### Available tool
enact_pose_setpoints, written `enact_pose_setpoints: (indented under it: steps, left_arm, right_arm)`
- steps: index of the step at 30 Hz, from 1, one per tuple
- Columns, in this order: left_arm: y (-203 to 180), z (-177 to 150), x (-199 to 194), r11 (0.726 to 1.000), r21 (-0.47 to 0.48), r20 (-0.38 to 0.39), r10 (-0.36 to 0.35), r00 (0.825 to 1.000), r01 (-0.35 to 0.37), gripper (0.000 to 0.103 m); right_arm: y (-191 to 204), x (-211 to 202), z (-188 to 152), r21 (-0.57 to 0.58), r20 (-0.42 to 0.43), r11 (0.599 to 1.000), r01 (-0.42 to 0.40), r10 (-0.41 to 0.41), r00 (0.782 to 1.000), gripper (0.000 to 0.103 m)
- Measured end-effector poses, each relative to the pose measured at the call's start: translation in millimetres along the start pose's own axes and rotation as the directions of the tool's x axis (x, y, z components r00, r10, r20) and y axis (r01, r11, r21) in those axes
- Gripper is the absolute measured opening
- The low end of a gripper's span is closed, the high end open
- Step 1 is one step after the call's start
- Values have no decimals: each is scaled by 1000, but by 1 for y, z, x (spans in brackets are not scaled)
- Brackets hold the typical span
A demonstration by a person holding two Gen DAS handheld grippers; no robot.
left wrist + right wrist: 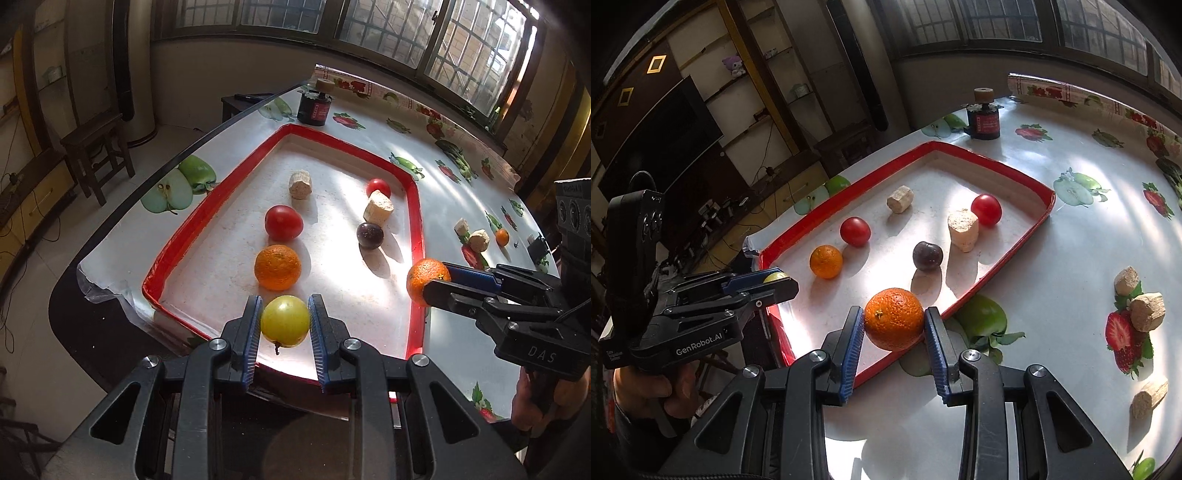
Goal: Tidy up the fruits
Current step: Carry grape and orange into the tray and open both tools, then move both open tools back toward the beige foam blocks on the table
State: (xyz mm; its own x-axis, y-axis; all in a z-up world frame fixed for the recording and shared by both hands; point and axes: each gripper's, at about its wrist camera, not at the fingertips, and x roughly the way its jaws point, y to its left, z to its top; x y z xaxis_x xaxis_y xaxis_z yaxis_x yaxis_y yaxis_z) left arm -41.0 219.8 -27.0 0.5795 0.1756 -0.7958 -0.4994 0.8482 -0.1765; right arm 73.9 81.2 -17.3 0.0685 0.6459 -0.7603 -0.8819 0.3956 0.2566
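A red-rimmed white tray [347, 147] [997, 162] holds an orange [277, 266] [826, 261], two red tomatoes [283, 222] [378, 187], a dark plum [369, 235] [927, 255] and two cork pieces [300, 184] [378, 211]. My left gripper [285, 320] is shut on a yellow-green fruit [284, 320] over the tray's near end; the fruit peeks out in the right wrist view [774, 277]. My right gripper [894, 321] is shut on a second orange [894, 318] [424, 280] over the tray's right rim.
The table has a fruit-print cloth [1071, 258]. A black jar with a cork on top [314, 105] [983, 122] stands beyond the tray. Loose cork pieces [1147, 310] [479, 240] and a small orange [502, 236] lie right of the tray. A stool [96, 147] stands left of the table.
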Motion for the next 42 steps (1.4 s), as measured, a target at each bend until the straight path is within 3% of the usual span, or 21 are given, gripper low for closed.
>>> enact_pose_setpoints:
  steps: [15, 24, 30, 42]
  left_arm:
    - [7, 1, 33, 1000, 17, -75, 20, 997, -18, 23]
    - [5, 2, 33, 999, 15, -85, 34, 996, -33, 24]
    - [3, 3, 23, 998, 14, -59, 64, 996, -64, 46]
    - [-15, 6, 2, 998, 30, -16, 56, 998, -55, 46]
  right_arm:
    - [13, 50, 11, -52, -92, 999, 17, -21, 996, 34]
    - [11, 54, 10, -44, -98, 999, 13, -17, 995, 36]
    - [8, 39, 8, -35, -76, 999, 17, -19, 997, 44]
    - [-13, -19, -4, 23, 18, 999, 27, -27, 999, 48]
